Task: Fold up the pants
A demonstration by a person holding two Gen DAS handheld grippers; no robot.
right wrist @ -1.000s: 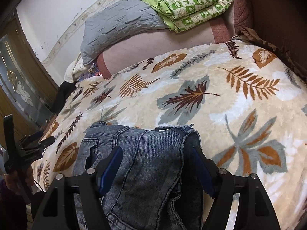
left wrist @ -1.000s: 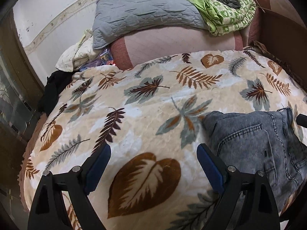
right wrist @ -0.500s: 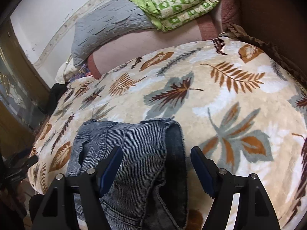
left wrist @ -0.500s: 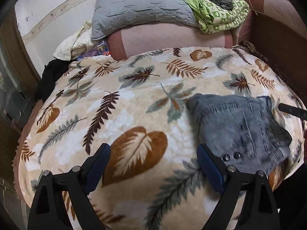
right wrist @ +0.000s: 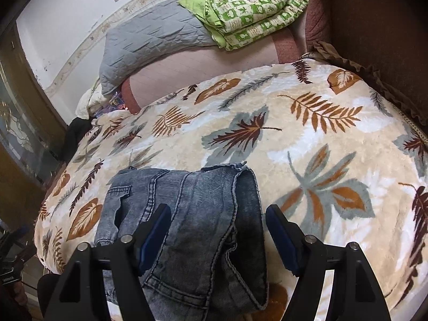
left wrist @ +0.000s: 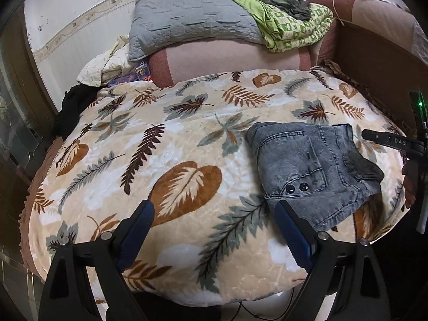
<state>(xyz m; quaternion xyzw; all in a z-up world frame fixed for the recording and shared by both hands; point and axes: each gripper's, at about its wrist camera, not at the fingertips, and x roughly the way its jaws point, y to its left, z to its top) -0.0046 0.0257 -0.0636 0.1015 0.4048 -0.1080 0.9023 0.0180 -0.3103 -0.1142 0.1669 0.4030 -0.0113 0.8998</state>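
Note:
The grey-blue denim pants (left wrist: pixel 310 171) lie folded into a compact bundle on the leaf-print blanket (left wrist: pixel 171 144), near the bed's front edge. They also show in the right wrist view (right wrist: pixel 192 214). My left gripper (left wrist: pixel 214 230) is open and empty, held back from the bed with the bundle ahead to its right. My right gripper (right wrist: pixel 218 236) is open and empty, hovering above the near end of the bundle. Part of the right gripper shows at the right edge of the left wrist view (left wrist: pixel 388 141).
A grey quilted pillow (left wrist: pixel 192 24) and a green patterned quilt (left wrist: pixel 291 26) lie on a pink bolster (left wrist: pixel 227 58) at the bed's far end. A dark garment (left wrist: pixel 72 107) hangs off the left edge. A brown bed frame (left wrist: pixel 374 61) runs along the right.
Both grippers have pulled back and up from the bed, so more of the blanket and its front edge shows. The pants bundle has stayed in place.

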